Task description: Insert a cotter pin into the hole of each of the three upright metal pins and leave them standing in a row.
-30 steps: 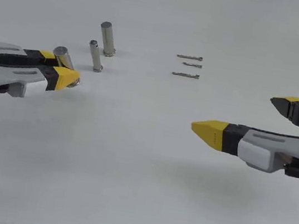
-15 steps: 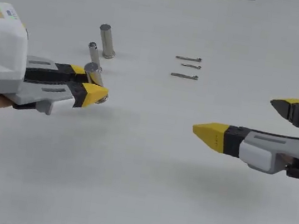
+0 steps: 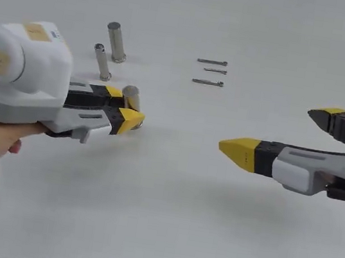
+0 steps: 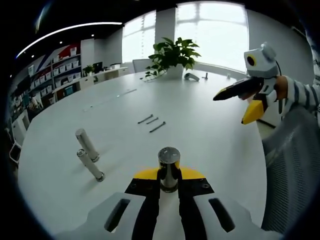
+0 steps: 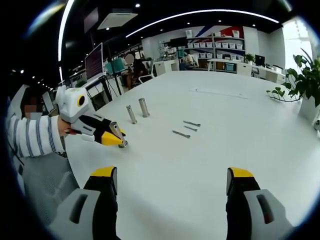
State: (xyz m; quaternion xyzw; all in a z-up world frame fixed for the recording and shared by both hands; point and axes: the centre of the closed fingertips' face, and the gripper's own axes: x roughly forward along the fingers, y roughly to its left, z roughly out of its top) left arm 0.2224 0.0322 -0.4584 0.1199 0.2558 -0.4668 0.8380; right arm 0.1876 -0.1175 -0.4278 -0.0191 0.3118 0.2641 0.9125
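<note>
Head view: the left gripper (image 3: pixel 124 106) is clamped on one metal pin (image 3: pixel 130 96), jaws narrow around its shaft, head up and leaning a touch. From the left gripper view that pin stands right between the yellow tips. Whether its foot touches the table (image 3: pixel 162 199) I cannot tell.

Right gripper (image 3: pixel 279 131) hangs wide apart with nothing between its jaws, well off from the left one, tips pointing back toward it.

So I read this as the first step: one pin in hand, no cotter pin fitted yet. The other two pins, the tall one (image 3: pixel 114 41) and the thinner one (image 3: pixel 101 61), stand ahead of the left jaws and off to their left, close together. The three cotter pins (image 3: pixel 207 82) lie side by side further ahead of those jaws, and forward and left of the right gripper's tips.

Next, by my guess, the right gripper must close down on one thin cotter pin lying flat, a fine pinch, then line it up with the held pin's hole, which is too small to make out.

No tray or box in play; every part rests loose on the table top
</note>
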